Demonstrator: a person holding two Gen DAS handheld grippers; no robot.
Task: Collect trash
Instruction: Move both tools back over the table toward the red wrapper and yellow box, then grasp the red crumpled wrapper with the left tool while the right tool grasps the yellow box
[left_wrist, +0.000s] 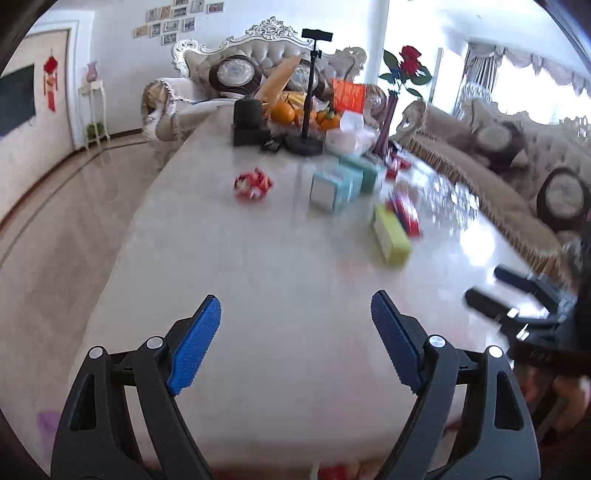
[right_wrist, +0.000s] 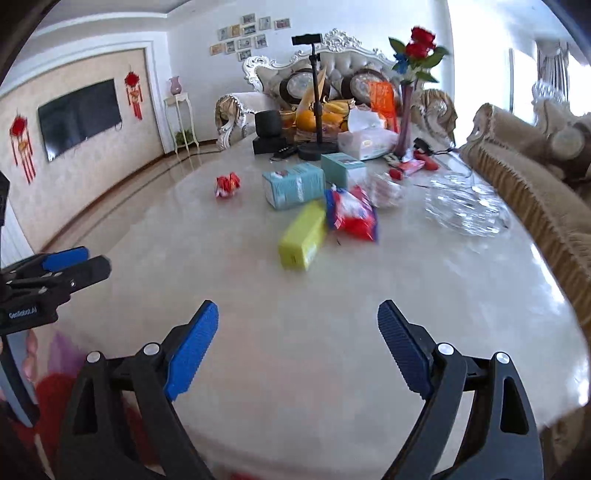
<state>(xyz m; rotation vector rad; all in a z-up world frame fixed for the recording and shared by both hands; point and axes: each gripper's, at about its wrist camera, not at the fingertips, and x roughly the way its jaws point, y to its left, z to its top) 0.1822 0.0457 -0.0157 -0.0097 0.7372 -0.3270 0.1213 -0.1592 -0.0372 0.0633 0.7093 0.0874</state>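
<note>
— While both tongs hang over the near end of the table (right_wrist: 295, 332), how do they stand?

— The left gripper (left_wrist: 295, 306) has its blue pads spread wide with nothing between them, only bare pale marble under them. The right gripper (right_wrist: 297, 314) is spread just as wide and just as empty. Each shows in the other's view, side by side near the near edge.

— How much open room ahead?

— A broad bare stretch of surface runs from the pads to the first item, the yellow-green box (right_wrist: 303, 240), lying near the middle. Touching its far right corner is a red, white and blue snack bag (right_wrist: 352, 214). Behind them stand two teal boxes (right_wrist: 293, 184).

— And the trash?

— A crumpled red wrapper (right_wrist: 228, 184) lies alone towards the left edge, level with the teal boxes, with clear surface all round it.

— The edges?

— A glass dish (right_wrist: 465, 206) sits close to the right edge, beside the sofa (right_wrist: 535, 192). The far end is crowded: a black stand (right_wrist: 317, 147), a tissue pack (right_wrist: 365, 142), fruit and a vase of roses (right_wrist: 404, 122). The left edge is open to the floor.
</note>
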